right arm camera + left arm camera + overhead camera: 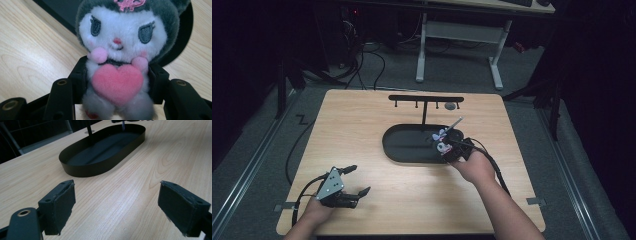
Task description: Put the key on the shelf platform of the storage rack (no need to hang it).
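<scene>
The tabletop [362, 130] under me is pale wood with a plain grain, lit against a dark room. Nearest to me, by the front left corner, my left tongs [354, 181] rest low over bare wood with the jaws spread wide and nothing between them; in the left gripper view the pads [58, 206] stand well apart over open grain. A cable trails from them off the left edge. There is free wood all round them, toward the front edge and across the middle.

Farther in and to the right, my right tongs [447, 149] are pinching a small plush toy [120, 50], a white-faced doll with a dark hood and a pink heart on its front. In the right gripper view the jaws press its body from both sides. The toy hangs at the right end of a black oval tray [404, 150], over its rim. The right edge of the tabletop is near my forearm, with a strip of bare wood between.

From the tray rises a black stand [425, 100] with a crossbar and small pegs, just beyond the toy. Behind the tabletop are grey floor, loose cables and the white legs of another desk [497, 60].
</scene>
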`<action>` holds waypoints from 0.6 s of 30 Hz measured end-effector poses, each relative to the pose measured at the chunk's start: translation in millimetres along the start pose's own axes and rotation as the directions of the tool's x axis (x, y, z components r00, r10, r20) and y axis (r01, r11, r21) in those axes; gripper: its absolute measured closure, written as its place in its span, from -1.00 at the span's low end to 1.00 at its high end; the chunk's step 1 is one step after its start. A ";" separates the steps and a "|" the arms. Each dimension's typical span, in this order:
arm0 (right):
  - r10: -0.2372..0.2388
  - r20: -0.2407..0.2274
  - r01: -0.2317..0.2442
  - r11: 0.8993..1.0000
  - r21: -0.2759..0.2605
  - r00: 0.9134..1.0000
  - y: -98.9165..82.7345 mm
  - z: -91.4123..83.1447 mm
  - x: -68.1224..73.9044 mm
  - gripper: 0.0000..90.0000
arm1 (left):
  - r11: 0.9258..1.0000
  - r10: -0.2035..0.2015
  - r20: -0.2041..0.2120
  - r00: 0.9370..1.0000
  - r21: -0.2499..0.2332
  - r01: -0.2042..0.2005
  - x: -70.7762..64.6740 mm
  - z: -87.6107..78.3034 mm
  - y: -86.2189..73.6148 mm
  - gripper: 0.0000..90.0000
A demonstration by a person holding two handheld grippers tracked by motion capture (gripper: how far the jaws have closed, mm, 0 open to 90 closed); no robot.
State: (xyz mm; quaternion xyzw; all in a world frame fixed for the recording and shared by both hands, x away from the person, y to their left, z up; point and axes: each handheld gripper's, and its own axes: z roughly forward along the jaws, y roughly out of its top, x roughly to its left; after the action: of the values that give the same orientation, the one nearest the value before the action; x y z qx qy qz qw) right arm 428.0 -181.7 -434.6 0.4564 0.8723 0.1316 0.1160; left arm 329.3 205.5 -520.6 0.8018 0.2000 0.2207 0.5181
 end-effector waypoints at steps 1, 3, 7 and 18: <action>-0.009 -0.004 0.009 1.000 0.000 1.000 2.2 1.7 0.6 0.05 | 1.000 -0.001 -0.001 1.000 -0.001 0.001 0.1 -0.1 0.0 -0.66; -0.013 -0.006 0.013 1.000 -0.002 1.000 6.1 5.3 3.0 0.05 | 1.000 -0.001 0.002 1.000 -0.001 0.001 0.3 -0.7 -0.1 -0.66; -0.013 -0.018 0.013 1.000 -0.001 1.000 15.2 14.1 4.6 0.05 | 1.000 -0.004 0.005 1.000 -0.004 0.004 0.6 -0.9 -0.2 -0.66; -0.001 -0.013 0.002 1.000 0.003 1.000 34.1 29.1 2.5 0.05 | 1.000 -0.006 0.006 1.000 -0.004 0.006 0.7 -0.6 -0.3 -0.66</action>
State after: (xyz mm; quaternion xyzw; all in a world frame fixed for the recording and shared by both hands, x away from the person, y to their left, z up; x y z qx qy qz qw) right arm 462.1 -157.4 -450.7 0.4550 0.8736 0.1335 0.1096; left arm 329.5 206.4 -520.6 0.8007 0.2002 0.2173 0.5211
